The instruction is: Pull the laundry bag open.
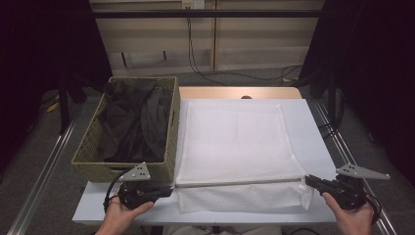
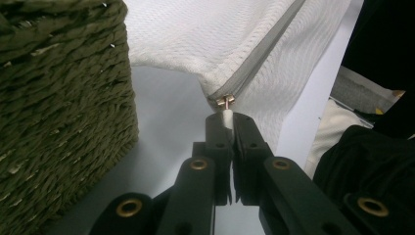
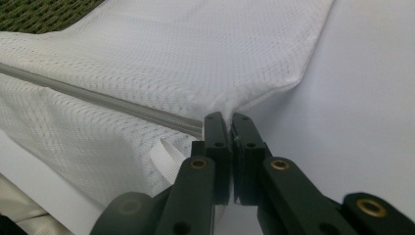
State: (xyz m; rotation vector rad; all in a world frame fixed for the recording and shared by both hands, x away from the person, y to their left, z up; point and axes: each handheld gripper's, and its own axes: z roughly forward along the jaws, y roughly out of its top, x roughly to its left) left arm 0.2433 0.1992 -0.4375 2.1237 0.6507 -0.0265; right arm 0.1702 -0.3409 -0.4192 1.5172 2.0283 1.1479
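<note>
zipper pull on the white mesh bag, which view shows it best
The left gripper view: the brass zipper pull sits close up, its white tab pinched in the left gripper. The high view gives the zipper as a thin grey line; the right gripper view shows the zipper's far end.

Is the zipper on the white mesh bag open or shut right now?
Shut: the grey zipper runs as one closed line across the mesh bag, its slider at the left end, pull tab pinched by the left claw.

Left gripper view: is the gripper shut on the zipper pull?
Yes, the left gripper pinches the white zipper pull at the end of the mesh bag.
</note>
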